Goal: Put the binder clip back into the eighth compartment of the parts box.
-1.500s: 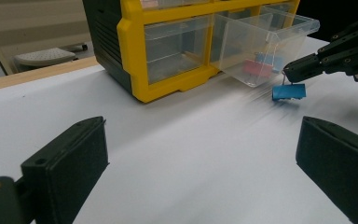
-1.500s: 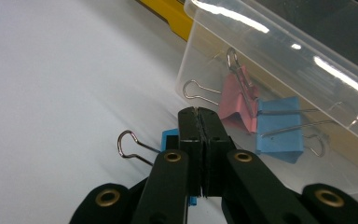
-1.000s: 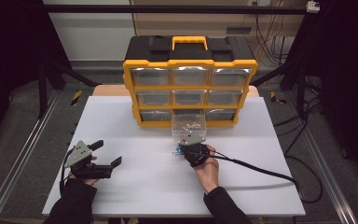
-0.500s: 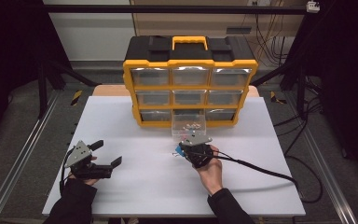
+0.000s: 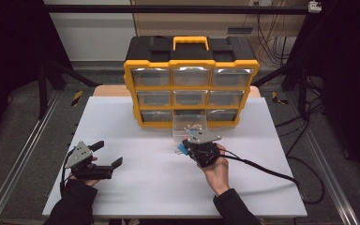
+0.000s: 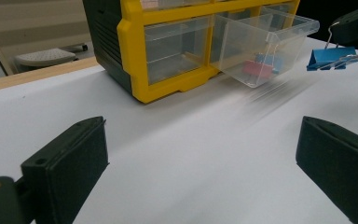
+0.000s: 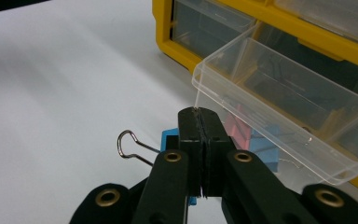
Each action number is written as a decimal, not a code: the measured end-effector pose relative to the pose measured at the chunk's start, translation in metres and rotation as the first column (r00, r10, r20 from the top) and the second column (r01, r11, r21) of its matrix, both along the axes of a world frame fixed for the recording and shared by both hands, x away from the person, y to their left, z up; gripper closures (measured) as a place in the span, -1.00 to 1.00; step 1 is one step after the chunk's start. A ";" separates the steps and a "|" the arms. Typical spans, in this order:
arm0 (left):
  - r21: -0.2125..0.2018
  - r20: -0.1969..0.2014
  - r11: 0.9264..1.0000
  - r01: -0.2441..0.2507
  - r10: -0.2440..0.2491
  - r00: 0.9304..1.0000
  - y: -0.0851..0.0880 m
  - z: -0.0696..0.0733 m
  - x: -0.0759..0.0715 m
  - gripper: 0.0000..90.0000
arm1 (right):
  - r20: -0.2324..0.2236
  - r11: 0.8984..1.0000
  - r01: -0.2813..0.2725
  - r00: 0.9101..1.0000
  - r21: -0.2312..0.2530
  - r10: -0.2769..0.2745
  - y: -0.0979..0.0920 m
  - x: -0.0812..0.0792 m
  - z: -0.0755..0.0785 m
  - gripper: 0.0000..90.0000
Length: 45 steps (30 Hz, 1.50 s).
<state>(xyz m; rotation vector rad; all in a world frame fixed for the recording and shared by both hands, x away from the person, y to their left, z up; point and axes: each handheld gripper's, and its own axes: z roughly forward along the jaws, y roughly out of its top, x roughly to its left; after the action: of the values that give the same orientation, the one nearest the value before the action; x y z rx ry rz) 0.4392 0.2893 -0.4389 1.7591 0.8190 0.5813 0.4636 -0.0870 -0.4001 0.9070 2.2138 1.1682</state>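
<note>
On white table point(image 5: 136, 187) | right claw point(image 5: 187, 148) clamps blue binder clip point(image 6: 331, 58) | left claw point(image 5: 107, 153) agape | dark room

The high view looks forward and down from above the person's side onto the whole white table point(image 5: 122, 117); the left gripper view sits low and looks across it; the right gripper view rides close up; all share the yellow-and-black drawer cabinet point(image 5: 191, 79) and its pulled-out clear plastic drawer point(image 6: 261, 42).

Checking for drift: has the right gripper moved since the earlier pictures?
Yes. The right gripper, holding the blue binder clip, moved nearer the open drawer.
</note>
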 end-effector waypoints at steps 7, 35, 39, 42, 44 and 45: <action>0.000 0.000 1.000 0.000 0.000 1.000 0.000 0.000 0.000 -0.97 | 0.015 1.000 0.006 1.000 0.021 -0.006 -0.008 0.000 0.013 0.99; 0.000 -0.003 1.000 0.001 -0.001 1.000 0.000 0.000 0.000 -0.97 | 0.056 0.990 0.083 0.994 0.118 -0.090 -0.040 0.021 0.054 0.99; 0.000 -0.003 1.000 0.002 -0.002 1.000 0.000 -0.001 0.001 -0.97 | 0.060 0.987 0.097 0.993 0.124 -0.106 -0.041 0.027 0.057 0.99; 0.001 -0.004 1.000 0.001 -0.001 1.000 0.000 -0.001 0.000 -0.97 | 0.063 0.987 0.104 0.992 0.119 -0.112 -0.041 0.031 0.057 0.99; 0.000 -0.003 1.000 0.001 -0.001 1.000 0.000 -0.001 0.001 -0.97 | 0.065 0.987 0.109 0.991 0.119 -0.117 -0.040 0.036 0.056 0.99; 0.000 -0.003 1.000 0.002 -0.002 1.000 0.000 -0.001 0.001 -0.97 | 0.064 0.986 0.113 0.991 0.119 -0.121 -0.040 0.037 0.056 0.99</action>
<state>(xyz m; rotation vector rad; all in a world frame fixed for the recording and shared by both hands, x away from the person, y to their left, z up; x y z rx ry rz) 0.4397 0.2892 -0.4395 1.7609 0.8196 0.5779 0.5007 -0.1273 -0.3444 1.0113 2.0256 1.2627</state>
